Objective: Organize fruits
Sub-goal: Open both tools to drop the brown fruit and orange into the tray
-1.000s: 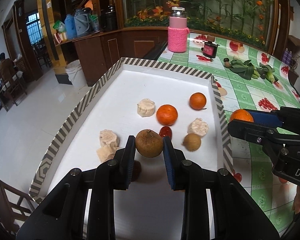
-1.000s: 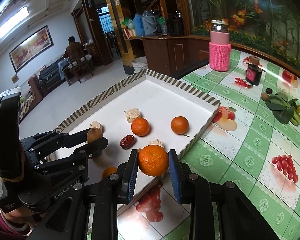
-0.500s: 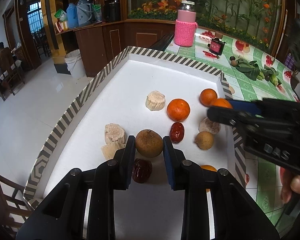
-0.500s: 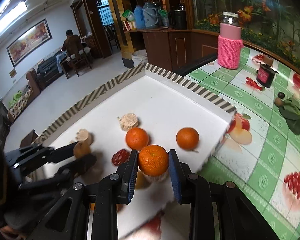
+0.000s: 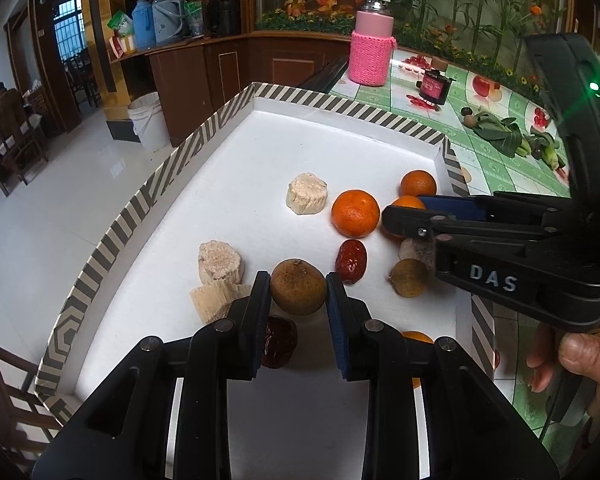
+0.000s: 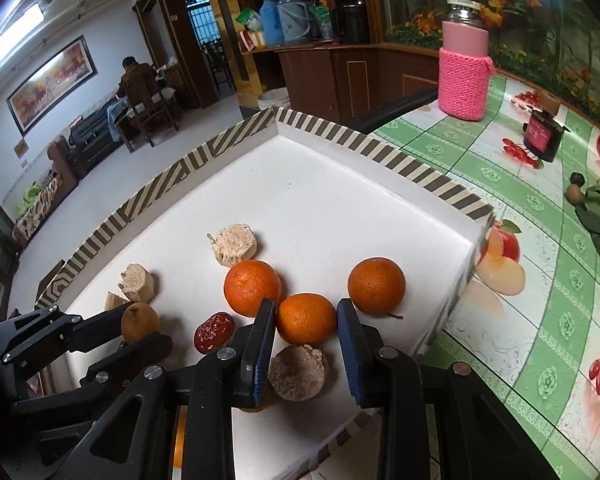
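My left gripper (image 5: 298, 292) is shut on a brown round fruit (image 5: 298, 286), held over the white tray (image 5: 260, 148); it also shows in the right wrist view (image 6: 140, 322). My right gripper (image 6: 306, 324) is shut on a small orange (image 6: 306, 319) above the tray, between two other oranges (image 6: 253, 287) (image 6: 376, 285). In the tray lie red dates (image 5: 352, 261) (image 5: 278, 341), pale cut chunks (image 5: 306, 199) (image 5: 219, 262), another brown fruit (image 5: 409, 278) and a beige chunk (image 6: 297, 372) under the right gripper.
The tray has striped raised walls (image 6: 404, 164). On the green tablecloth (image 6: 548, 280) beyond it stand a pink-sleeved jar (image 6: 465, 68) and a small dark jar (image 6: 542, 140), with leafy greens (image 5: 500, 132). Another orange (image 5: 418, 338) lies near the tray's right wall.
My right gripper has carried its orange from outside the tray's right wall to over the tray, among the other oranges. My left gripper keeps hold of the brown fruit, shifted slightly.
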